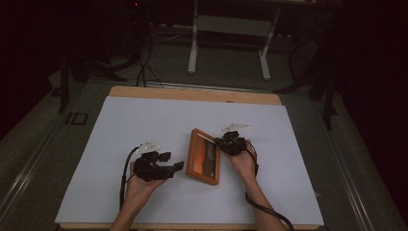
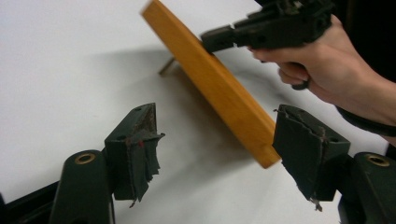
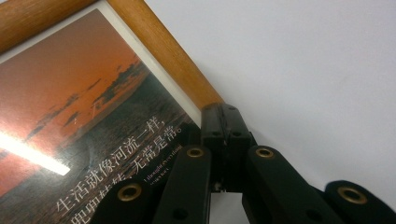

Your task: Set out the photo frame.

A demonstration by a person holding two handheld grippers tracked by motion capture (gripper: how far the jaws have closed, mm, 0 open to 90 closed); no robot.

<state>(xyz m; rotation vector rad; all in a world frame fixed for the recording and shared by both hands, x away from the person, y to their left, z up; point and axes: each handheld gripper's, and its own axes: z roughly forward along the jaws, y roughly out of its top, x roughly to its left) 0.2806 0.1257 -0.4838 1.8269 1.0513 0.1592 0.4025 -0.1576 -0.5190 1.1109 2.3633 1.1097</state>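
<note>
My right gripper [image 1: 222,142] is clamped tight, its jaws pinching the wooden edge of the picture frame [image 1: 204,157] on the side facing my right hand [image 1: 243,161]. In the right gripper view the closed jaws meet on the frame's rim, beside the sunset print with its white lettering. The frame stands tilted on the white table [image 1: 144,120], between my two grippers. My left gripper [image 1: 175,167] is spread wide, holding nothing, with the frame's corner just ahead of its right pad.
</note>
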